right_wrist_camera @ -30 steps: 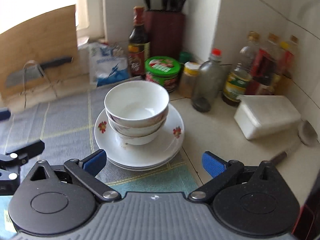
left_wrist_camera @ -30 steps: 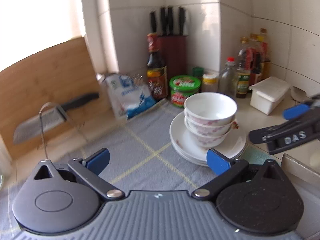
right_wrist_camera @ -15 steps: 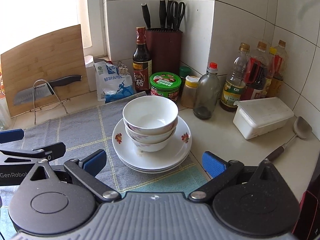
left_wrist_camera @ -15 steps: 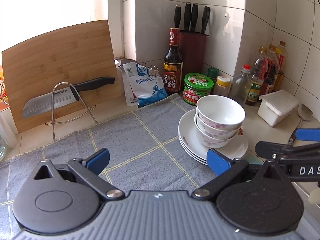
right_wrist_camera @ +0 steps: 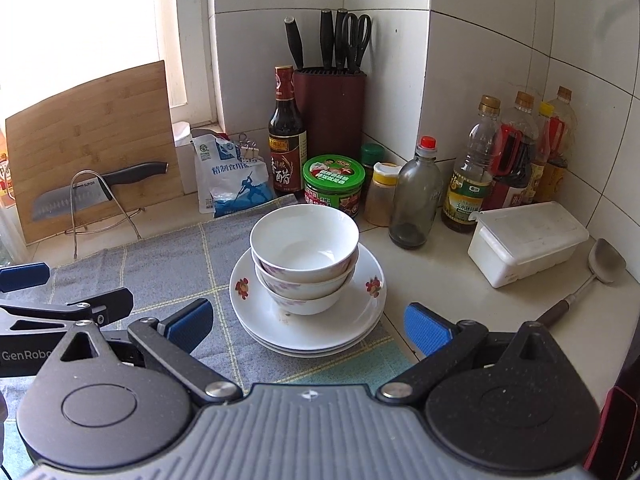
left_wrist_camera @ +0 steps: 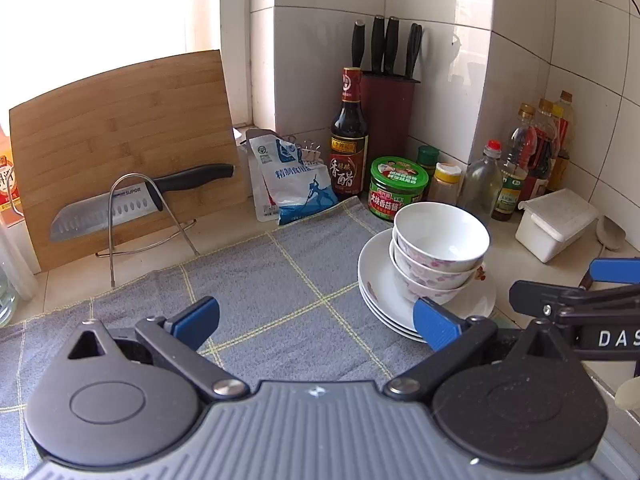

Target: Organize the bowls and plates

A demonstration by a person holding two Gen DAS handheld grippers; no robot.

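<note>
Stacking looks finished, as far as these views show: the plates (right_wrist_camera: 308,332) lie piled on the grey cloth (right_wrist_camera: 160,280) with three bowls (right_wrist_camera: 305,258) nested on top, and no loose dish is in sight, so I judge little or nothing is left. Ahead of the right gripper (right_wrist_camera: 308,326), the pile sits centred between its wide, empty jaws. The left gripper (left_wrist_camera: 316,326), equally wide and empty, has the pile just beyond its right fingertip.

Both my wrist cameras look forward and down, from near, at the stacked bowls (right_wrist_camera: 304,256); my left camera sees them (left_wrist_camera: 440,252) from their left side.
</note>
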